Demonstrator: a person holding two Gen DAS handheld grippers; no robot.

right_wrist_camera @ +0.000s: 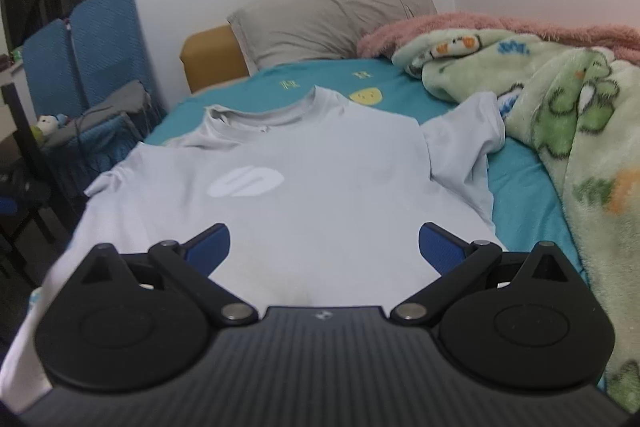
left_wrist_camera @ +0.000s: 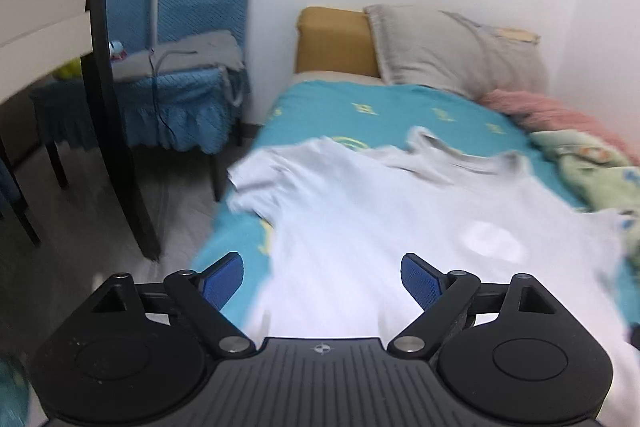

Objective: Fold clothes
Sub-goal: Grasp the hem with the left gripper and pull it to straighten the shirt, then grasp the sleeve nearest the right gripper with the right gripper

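A pale grey T-shirt (right_wrist_camera: 320, 179) with a white oval logo (right_wrist_camera: 246, 183) lies spread flat, front up, on the teal bed sheet (right_wrist_camera: 516, 183), collar toward the pillow. It also shows in the left wrist view (left_wrist_camera: 380, 211), blurred. My left gripper (left_wrist_camera: 322, 279) is open and empty, above the shirt's lower left part near the bed edge. My right gripper (right_wrist_camera: 324, 247) is open and empty, above the shirt's lower hem area. The right sleeve (right_wrist_camera: 468, 139) is bunched; the left sleeve (left_wrist_camera: 264, 171) hangs toward the bed's edge.
A grey pillow (right_wrist_camera: 332, 23) lies at the bed's head. A green patterned blanket (right_wrist_camera: 568, 131) and a pink one (right_wrist_camera: 460, 23) are heaped along the right side. Blue-covered chairs (left_wrist_camera: 188, 39) with grey clothes and a dark table leg (left_wrist_camera: 116, 131) stand left of the bed.
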